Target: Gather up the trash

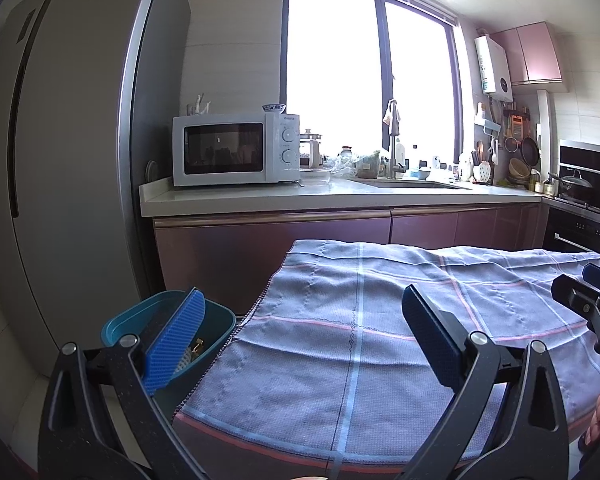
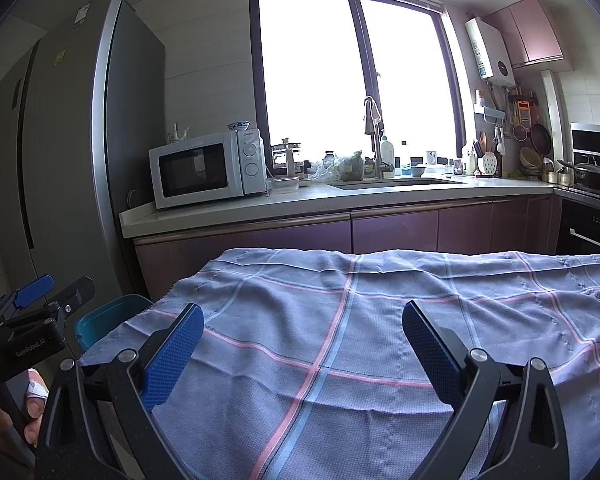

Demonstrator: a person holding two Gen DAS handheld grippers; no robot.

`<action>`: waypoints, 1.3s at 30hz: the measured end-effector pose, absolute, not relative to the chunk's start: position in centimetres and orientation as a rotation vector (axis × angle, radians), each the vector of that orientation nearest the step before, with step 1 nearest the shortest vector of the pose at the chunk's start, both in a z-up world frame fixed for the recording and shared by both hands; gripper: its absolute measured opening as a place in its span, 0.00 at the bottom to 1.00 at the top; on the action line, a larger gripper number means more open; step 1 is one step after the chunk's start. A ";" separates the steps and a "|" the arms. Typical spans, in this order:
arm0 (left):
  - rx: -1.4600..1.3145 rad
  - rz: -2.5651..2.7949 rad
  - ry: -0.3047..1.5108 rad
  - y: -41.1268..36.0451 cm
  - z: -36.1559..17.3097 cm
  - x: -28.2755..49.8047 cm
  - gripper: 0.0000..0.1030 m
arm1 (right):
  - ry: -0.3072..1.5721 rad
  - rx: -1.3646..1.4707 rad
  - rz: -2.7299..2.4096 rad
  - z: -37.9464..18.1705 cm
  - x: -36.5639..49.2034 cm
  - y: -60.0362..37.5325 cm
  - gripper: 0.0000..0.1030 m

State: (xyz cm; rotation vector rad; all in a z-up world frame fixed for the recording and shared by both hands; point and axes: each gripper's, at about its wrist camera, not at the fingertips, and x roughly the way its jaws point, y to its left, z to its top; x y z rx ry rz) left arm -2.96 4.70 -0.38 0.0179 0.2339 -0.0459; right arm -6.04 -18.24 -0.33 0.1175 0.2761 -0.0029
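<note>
A teal bin (image 1: 220, 320) stands on the floor at the table's left side; small pieces of trash lie inside it, partly hidden by my finger. My left gripper (image 1: 300, 320) is open and empty, its left pad over the bin and its right pad over the cloth. In the right wrist view the same bin (image 2: 112, 312) peeks out beside the table's left edge. My right gripper (image 2: 304, 332) is open with nothing between its fingers, held above the blue checked cloth (image 2: 380, 320). No trash shows on the cloth.
The cloth-covered table (image 1: 380, 340) fills the foreground. Beyond it run purple cabinets (image 2: 380, 228) and a counter with a white microwave (image 1: 236, 150) and a sink (image 2: 392, 184). A tall grey fridge (image 1: 68, 160) stands left, an oven (image 2: 592, 236) right. A hand (image 2: 32, 396) holds the left gripper.
</note>
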 end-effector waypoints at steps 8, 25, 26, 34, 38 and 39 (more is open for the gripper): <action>0.018 -0.047 0.235 4.7 -0.4 -2.8 0.94 | 0.277 0.118 -0.002 -0.4 -6.0 -18.3 0.93; 0.016 -0.056 0.241 4.4 -0.5 -2.3 0.94 | 0.275 0.119 -0.004 -0.5 -5.9 -18.5 0.93; 0.016 -0.057 0.243 4.3 -0.5 -2.2 0.94 | 0.275 0.119 -0.005 -0.6 -5.9 -18.5 0.93; 0.018 -0.064 0.251 4.1 -0.5 -1.6 0.94 | 0.278 0.124 -0.009 -0.8 -5.7 -18.9 0.93; 0.020 -0.081 0.289 3.8 -0.6 -0.7 0.94 | 0.284 0.127 -0.016 -1.0 -5.5 -19.4 0.93; 0.017 -0.094 0.310 3.6 -0.6 -0.2 0.94 | 0.288 0.129 -0.019 -1.0 -5.4 -19.6 0.93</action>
